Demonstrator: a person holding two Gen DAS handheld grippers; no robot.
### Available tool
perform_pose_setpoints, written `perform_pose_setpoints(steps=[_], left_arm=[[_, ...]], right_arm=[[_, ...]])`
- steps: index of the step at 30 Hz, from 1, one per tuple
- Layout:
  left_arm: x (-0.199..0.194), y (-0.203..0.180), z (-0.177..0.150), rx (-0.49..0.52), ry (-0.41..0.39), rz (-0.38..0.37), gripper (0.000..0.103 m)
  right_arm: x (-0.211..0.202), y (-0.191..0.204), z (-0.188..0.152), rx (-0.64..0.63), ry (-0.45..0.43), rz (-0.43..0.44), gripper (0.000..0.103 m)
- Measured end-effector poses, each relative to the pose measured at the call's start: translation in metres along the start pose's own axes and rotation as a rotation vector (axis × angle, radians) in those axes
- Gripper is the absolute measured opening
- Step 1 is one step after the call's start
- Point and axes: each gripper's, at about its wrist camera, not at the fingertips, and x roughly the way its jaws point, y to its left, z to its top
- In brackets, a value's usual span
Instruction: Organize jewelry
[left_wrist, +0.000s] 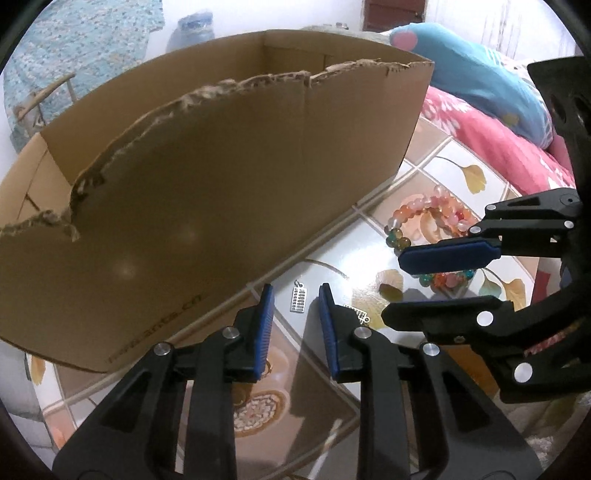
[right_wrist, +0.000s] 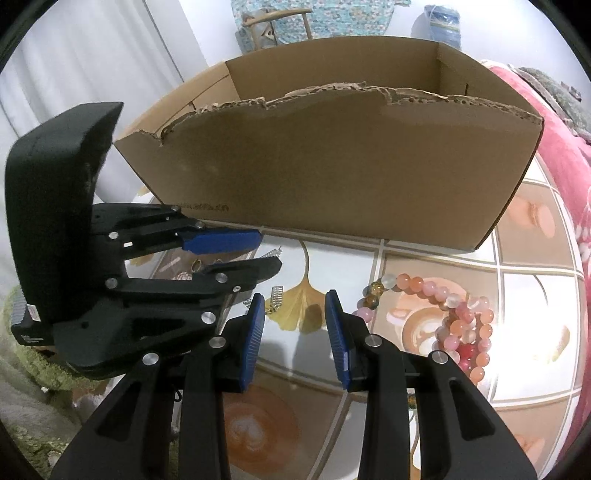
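Observation:
A small silver abacus charm (left_wrist: 299, 301) lies on the patterned tablecloth just ahead of my left gripper (left_wrist: 295, 295), which is open and empty. A second silver charm (left_wrist: 360, 314) lies by its right finger. Beaded bracelets (left_wrist: 432, 216) in pink, orange and green lie to the right. My right gripper (left_wrist: 400, 286) is open over them; in its own view (right_wrist: 295, 301) it is empty, with the bracelets (right_wrist: 461, 321) at the right and a charm (right_wrist: 277, 297) at the left. The left gripper (right_wrist: 267, 249) shows there, open. The torn cardboard box (left_wrist: 207, 177) stands behind.
The box (right_wrist: 332, 166) is open-topped with a ragged front rim. A pink floral blanket (left_wrist: 491, 140) and a blue plush (left_wrist: 472, 74) lie at the right. A ring and small pieces (right_wrist: 197, 266) lie between the left gripper's fingers in the right wrist view.

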Motion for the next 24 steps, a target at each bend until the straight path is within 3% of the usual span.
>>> perform_pose_setpoints(steps=[2,6,22,24], left_arm=[[0.001,-0.002,0.000,0.012,-0.001,0.006,0.021],[0.002,-0.001,0.002,0.006,-0.001,0.008,0.005],[-0.010,0.007,-0.014,-0.047,0.004,0.038,0.004],[-0.011,0.008,-0.015,-0.054,0.004,0.042,0.004]], right_arm=[[0.000,-0.001,0.000,0.000,0.001,0.003,0.033],[0.001,0.000,0.000,-0.004,0.001,0.007,0.033],[0.008,0.016,0.000,-0.054,0.004,-0.016,0.033],[0.013,0.020,0.000,-0.059,0.007,-0.029,0.028]])
